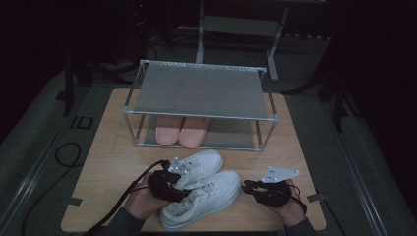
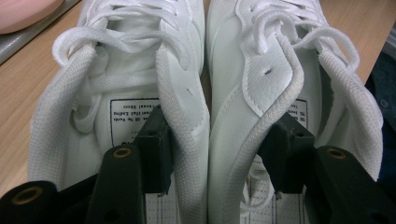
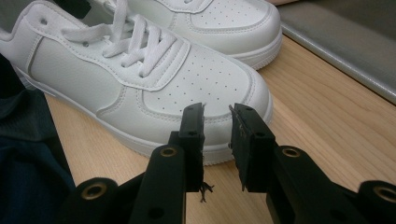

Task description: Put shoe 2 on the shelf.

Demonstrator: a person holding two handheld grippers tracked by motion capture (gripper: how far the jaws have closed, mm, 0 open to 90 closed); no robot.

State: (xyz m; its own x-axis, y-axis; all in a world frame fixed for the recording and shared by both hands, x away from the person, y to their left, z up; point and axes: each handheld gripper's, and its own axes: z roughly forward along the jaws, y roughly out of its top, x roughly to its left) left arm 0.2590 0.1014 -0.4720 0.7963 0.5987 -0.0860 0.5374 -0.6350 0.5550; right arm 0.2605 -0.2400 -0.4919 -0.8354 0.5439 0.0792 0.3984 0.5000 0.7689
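Two white sneakers [image 1: 201,189] pinched by left gripper [image 1: 167,186]; right gripper [image 1: 255,189] free.

Pink slippers [image 1: 180,130] – heels hidden under top shelf of rack [image 1: 199,91]; toes alone visible. White sneakers [image 1: 204,189] in front of rack – heel ends covered by left gripper [image 1: 169,184] in high view. Left gripper view: toes cut off by top edge; insole label print [image 2: 128,119] partly blocked by jaw, too blurred to read. Right gripper view: far sneaker cut off at top. Room beyond rack too dark to tell.
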